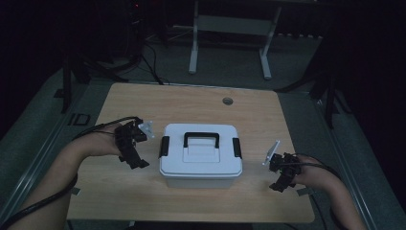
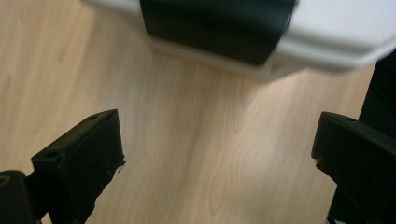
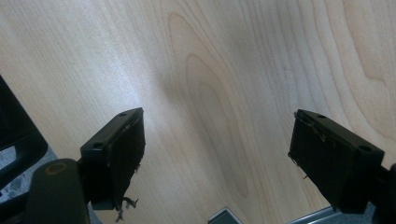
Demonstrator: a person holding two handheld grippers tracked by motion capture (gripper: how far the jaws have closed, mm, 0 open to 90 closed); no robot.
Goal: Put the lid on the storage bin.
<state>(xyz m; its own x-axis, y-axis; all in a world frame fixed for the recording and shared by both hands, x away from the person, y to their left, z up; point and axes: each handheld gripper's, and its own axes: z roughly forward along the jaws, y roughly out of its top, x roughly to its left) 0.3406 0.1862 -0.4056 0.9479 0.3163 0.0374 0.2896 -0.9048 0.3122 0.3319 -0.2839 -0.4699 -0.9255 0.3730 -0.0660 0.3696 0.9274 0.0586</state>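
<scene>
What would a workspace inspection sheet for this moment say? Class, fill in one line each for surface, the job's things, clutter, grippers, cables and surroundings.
Surface: pale wooden table with a round cable port near its far edge.
Job's things: white storage box at the table's middle, lid on, black carry handle lying flat, a black latch on each end; left latch seen close in the left gripper view.
Clutter: nothing seen.
Grippers: left gripper beside the box's left end, jaws open, nothing between them; right gripper near the table's right edge, jaws open over bare wood.
Cables: a black cable trails from each gripper.
Surroundings: dim room, grey floor, white desk frame beyond the table.
</scene>
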